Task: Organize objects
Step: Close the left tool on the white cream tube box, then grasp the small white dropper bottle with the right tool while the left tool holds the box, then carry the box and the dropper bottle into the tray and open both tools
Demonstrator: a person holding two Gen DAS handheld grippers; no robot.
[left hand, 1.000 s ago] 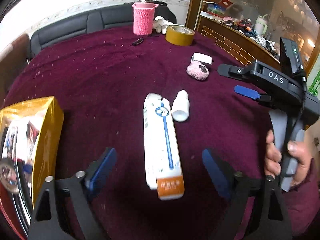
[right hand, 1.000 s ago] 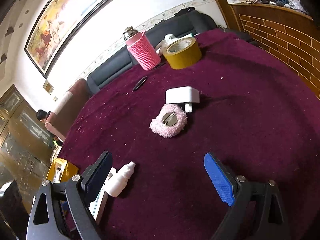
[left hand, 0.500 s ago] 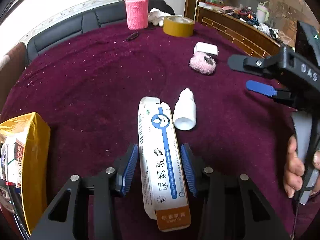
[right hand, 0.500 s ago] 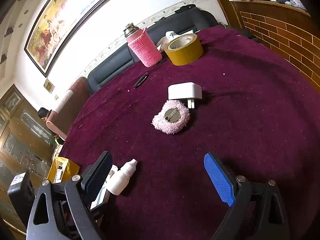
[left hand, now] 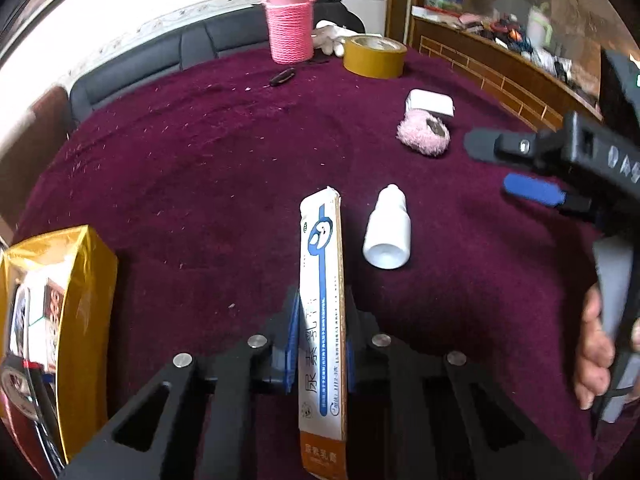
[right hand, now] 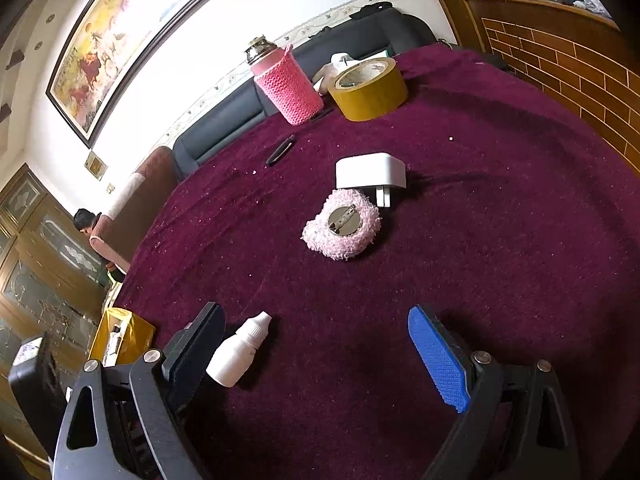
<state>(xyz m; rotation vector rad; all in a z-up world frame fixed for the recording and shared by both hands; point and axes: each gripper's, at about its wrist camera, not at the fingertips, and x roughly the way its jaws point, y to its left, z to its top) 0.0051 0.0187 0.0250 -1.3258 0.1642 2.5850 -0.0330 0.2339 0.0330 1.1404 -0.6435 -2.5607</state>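
Observation:
A long white ointment box (left hand: pixel 322 300) with blue print and an orange end stands on its narrow edge on the dark red tablecloth (left hand: pixel 200 168). My left gripper (left hand: pixel 321 314) is shut on its sides. Just right of it lies a small white dropper bottle (left hand: pixel 387 232). In the right wrist view that bottle (right hand: pixel 238 350) lies beside the left finger of my right gripper (right hand: pixel 316 332), which is open and holds nothing. The right gripper (left hand: pixel 508 168) also shows at the right of the left wrist view, held by a hand (left hand: pixel 596 352).
A gold box (left hand: pixel 72 320) stands at the near left. Farther back lie a pink fuzzy brooch (right hand: pixel 342 224) and a white plug adapter (right hand: pixel 370 176). A yellow tape roll (right hand: pixel 370 84), a pink knitted flask (right hand: pixel 288 84) and a small black object (right hand: pixel 280 150) lie at the far edge.
My left gripper's jaws have come together from wide open onto the ointment box, which has turned from lying flat to standing on its edge. The right gripper has stayed put.

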